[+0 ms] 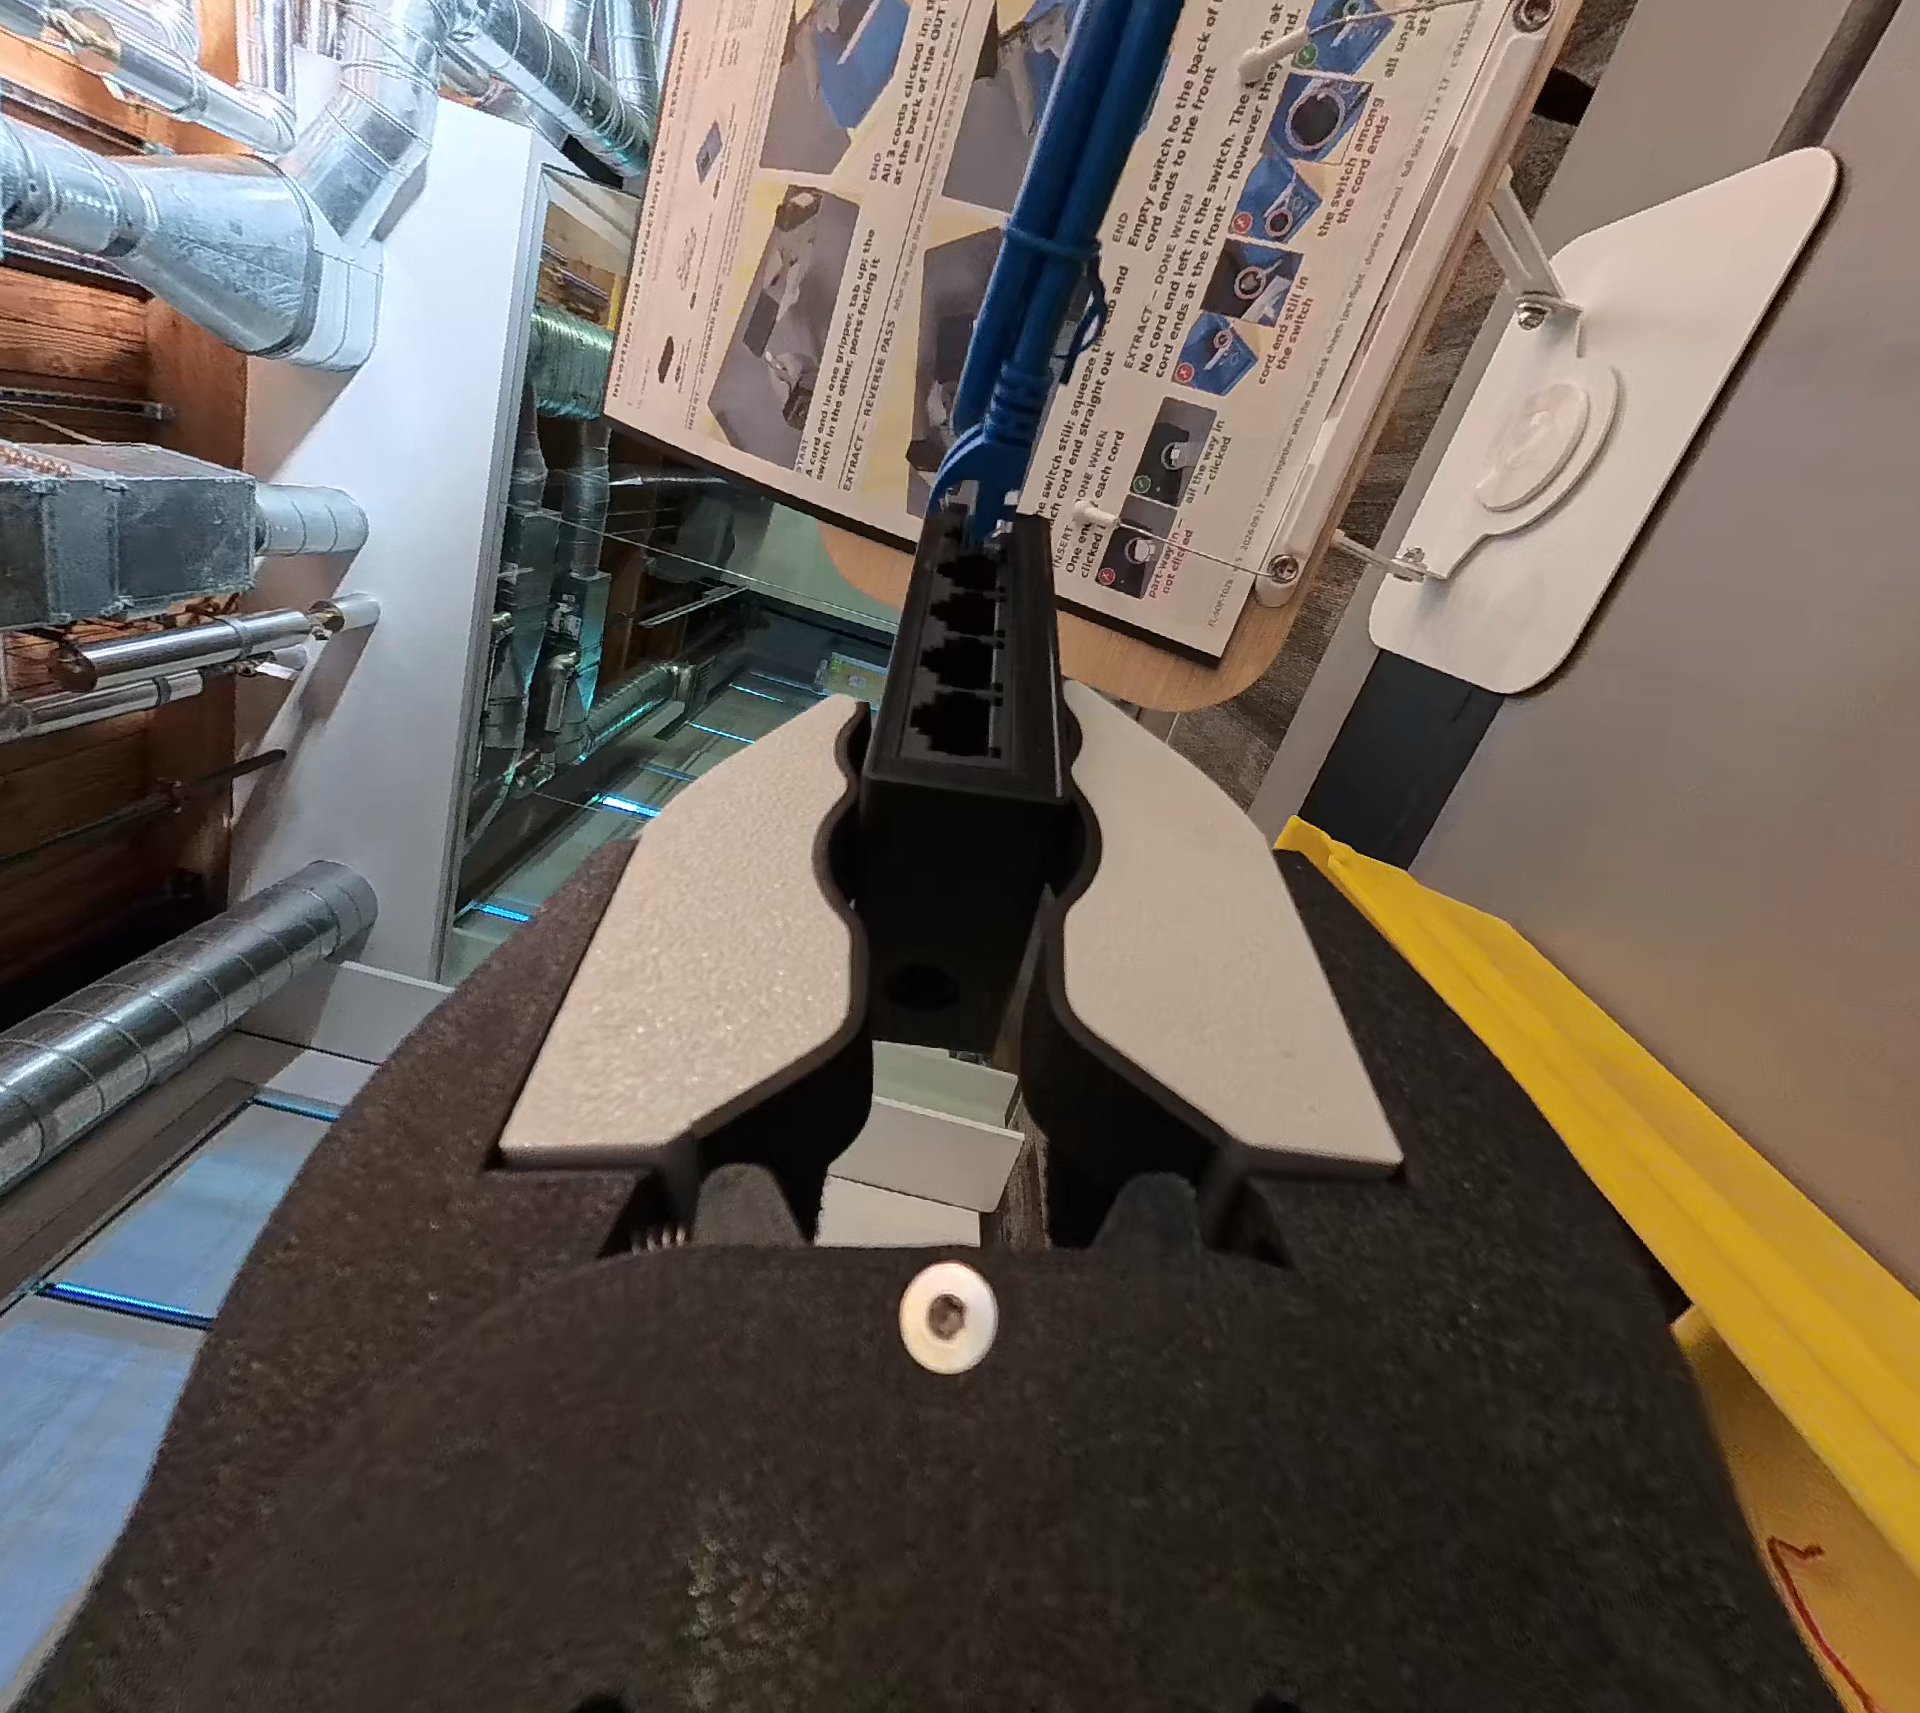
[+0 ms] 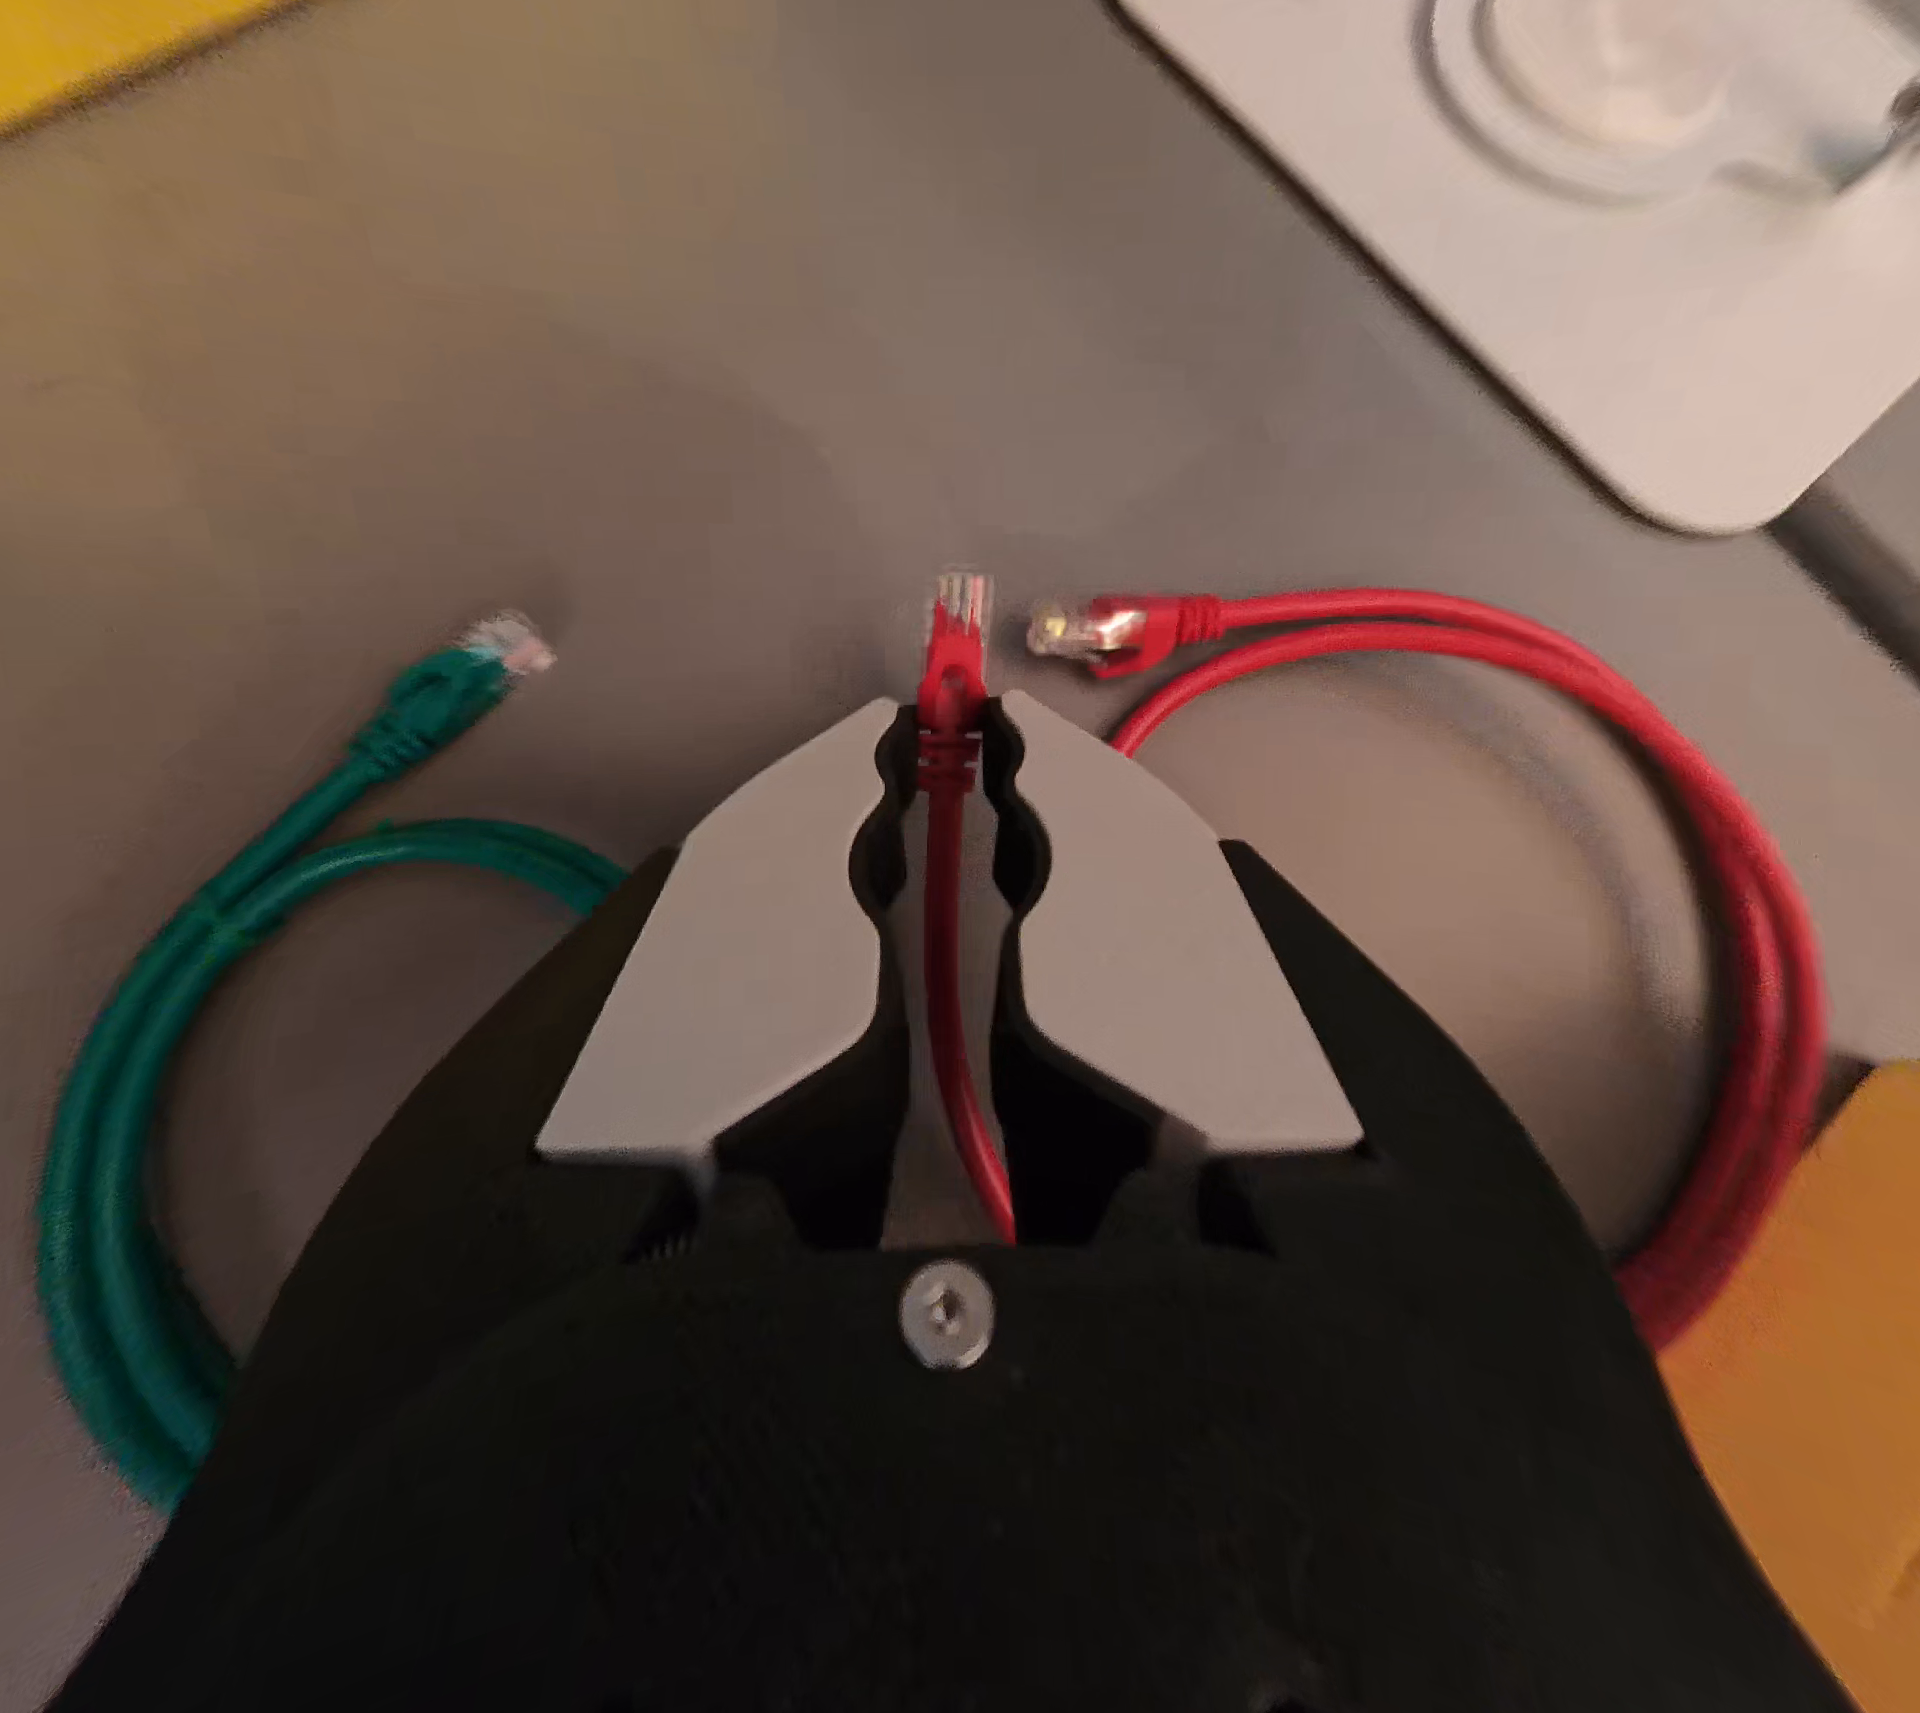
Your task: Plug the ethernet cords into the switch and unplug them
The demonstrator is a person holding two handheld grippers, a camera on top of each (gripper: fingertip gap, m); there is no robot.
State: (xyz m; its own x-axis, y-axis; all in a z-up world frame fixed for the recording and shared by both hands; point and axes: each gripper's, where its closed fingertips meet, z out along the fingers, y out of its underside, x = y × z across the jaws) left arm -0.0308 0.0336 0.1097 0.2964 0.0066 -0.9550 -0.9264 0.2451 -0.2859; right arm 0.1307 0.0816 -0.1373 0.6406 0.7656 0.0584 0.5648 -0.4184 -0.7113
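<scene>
One cord in so far: the blue cord (image 1: 1049, 229) sits in the far port of the switch (image 1: 961, 728), clamped in the left gripper (image 1: 961, 764). The right gripper (image 2: 951, 718) pinches the red cord (image 2: 951, 697) by its boot above the table (image 2: 675, 416), near the green cord (image 2: 416, 718). The risk: its plug could twist and miss the port.

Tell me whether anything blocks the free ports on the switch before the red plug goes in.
Nothing visible does: the switch shows three free ports; the blue cord fills only the far one. The red plug is still elsewhere, over the table.
</scene>
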